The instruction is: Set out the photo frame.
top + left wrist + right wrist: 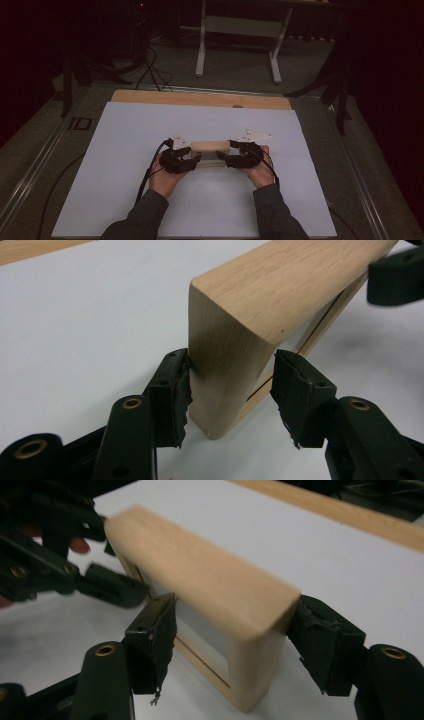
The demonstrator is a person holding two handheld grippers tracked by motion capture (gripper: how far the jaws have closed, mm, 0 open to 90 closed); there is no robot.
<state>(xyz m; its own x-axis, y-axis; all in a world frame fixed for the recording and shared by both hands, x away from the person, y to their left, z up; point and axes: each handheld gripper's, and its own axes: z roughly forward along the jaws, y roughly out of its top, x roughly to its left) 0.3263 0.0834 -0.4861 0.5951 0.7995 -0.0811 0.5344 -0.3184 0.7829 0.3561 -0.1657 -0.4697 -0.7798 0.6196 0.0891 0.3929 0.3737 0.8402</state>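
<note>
While the frame (210, 146) stands on edge at the middle of the high view, on the white sheet (150, 130), the work looks like taking it by both short ends. The thing to get right is an even, square grip.

At the left of that view, the left gripper (194, 157) straddles the frame's left end. In the left gripper view its jaws stand apart around the end post (235, 340). The lower-left pad (175, 385) touches the wood and the right pad (295, 390) sits just clear, so nothing is clamped. Centring the post between the pads before closing would likely keep the frame from twisting or tipping. The left hand (165, 177) lies low and level, wrist near the sheet, jaws pointing toward the frame's middle.

At the right, the right gripper (224, 158) mirrors it. In the right gripper view the jaws are spread wide around the frame's near end (200, 580), the left pad (155, 640) short of the wood and the right pad (325, 645) at its far corner. The right hand (260, 172) is also low, pointing inward. Both should probably close together, gently.
</note>
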